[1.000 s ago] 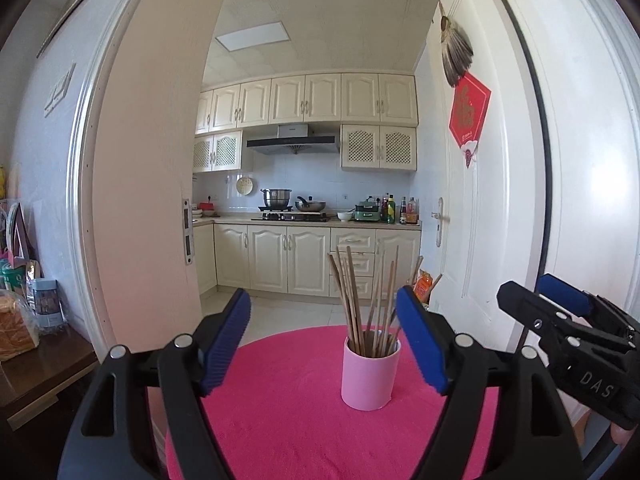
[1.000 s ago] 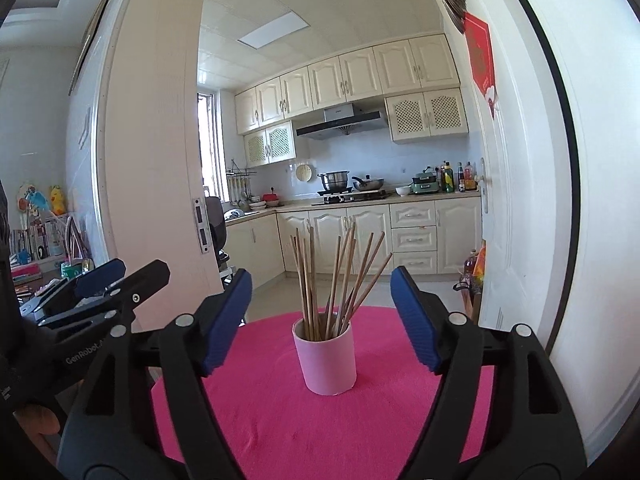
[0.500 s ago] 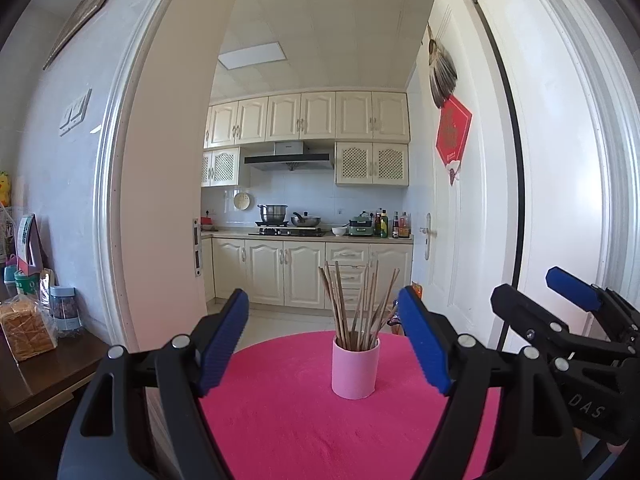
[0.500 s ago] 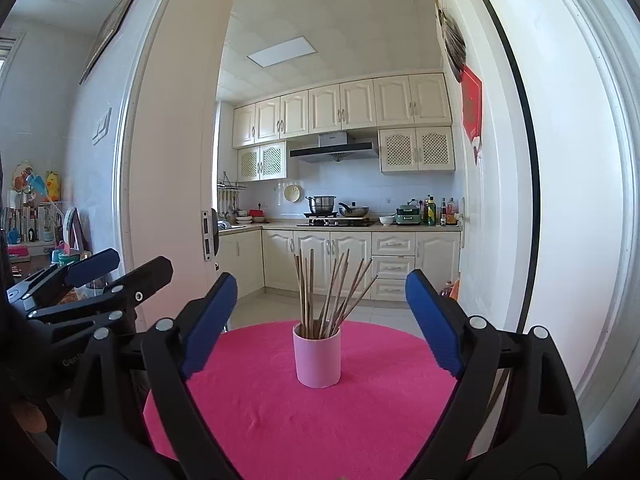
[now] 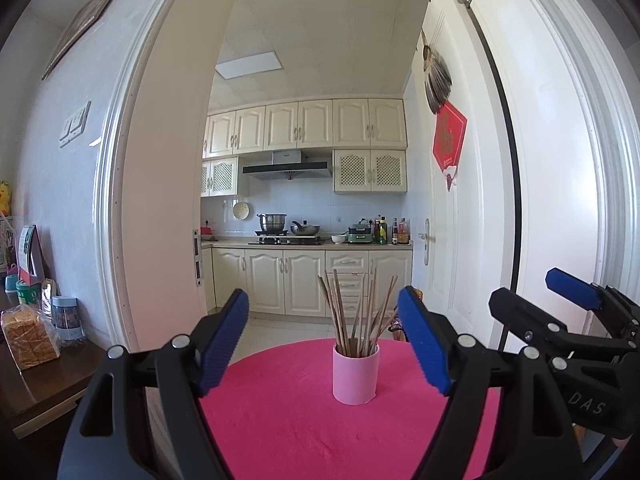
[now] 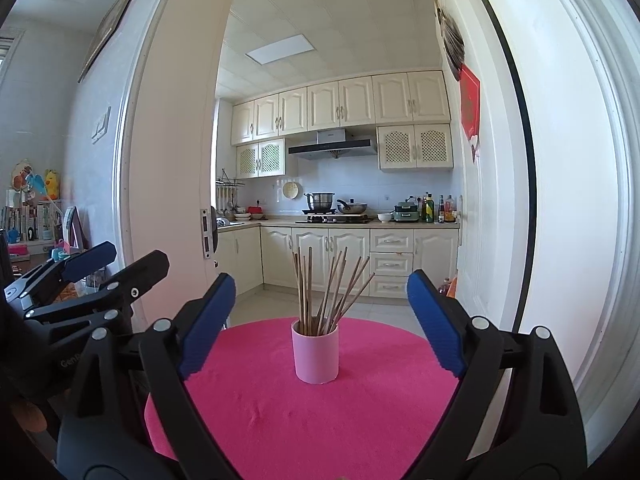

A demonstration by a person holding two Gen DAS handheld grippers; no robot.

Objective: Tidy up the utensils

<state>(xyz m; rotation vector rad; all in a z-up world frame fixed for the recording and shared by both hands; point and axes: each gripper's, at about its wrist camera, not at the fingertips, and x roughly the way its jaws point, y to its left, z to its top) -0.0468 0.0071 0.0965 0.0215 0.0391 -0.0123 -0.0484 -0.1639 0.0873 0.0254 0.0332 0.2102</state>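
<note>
Beyond the open kitchen doorway, on the round pink table (image 6: 320,420), the pink cup (image 6: 315,356) already holds the chopsticks (image 6: 326,292), and I judge the sorting finished, with my left gripper (image 5: 322,340) and right gripper (image 6: 320,322) apart, empty, clear of it, so next I would only check for strays.

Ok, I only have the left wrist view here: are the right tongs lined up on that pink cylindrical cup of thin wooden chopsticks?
Observer: Yes. In the right wrist view the pink cylindrical cup stands upright, centred beyond the right tongs, which are open with nothing between the pads.
Operator: Any other utensils around that I can't see?
Observer: A rack of hanging metal kitchen utensils, on the kitchen wall left of the stove; the doorway cuts it out of your view.
</note>
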